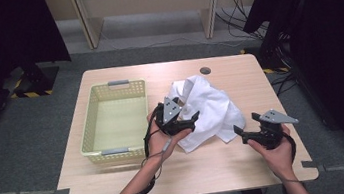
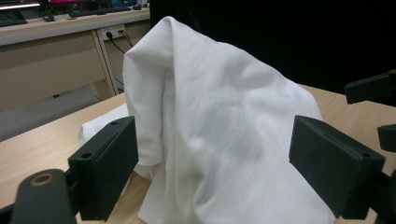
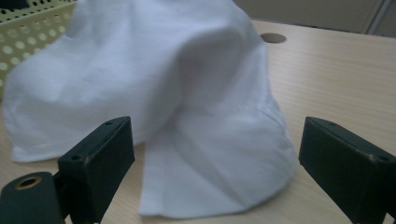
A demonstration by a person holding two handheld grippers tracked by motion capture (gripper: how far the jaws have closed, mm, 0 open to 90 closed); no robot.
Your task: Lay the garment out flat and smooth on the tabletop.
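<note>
High view: a crumpled white cotton cloth [image 1: 209, 109] lies heaped at the middle of the pale wooden table [image 1: 121, 184], just right of a pale yellow perforated plastic basket [image 1: 91, 118] at nine o'clock. The left gripper [image 1: 194, 118] sits at the cloth's seven o'clock edge, its tips over the fabric. The right gripper [image 1: 240, 134] hovers at the cloth's four o'clock, apart from it.

Left gripper view: the black jaws stand wide, released, with the cloth [image 2: 219, 140] rising between them, neither pad pressing it.

Right gripper view: the jaws are spread and hold nothing; the cloth [image 3: 187, 107] lies ahead at twelve o'clock, the basket [image 3: 18, 42] at ten.
</note>
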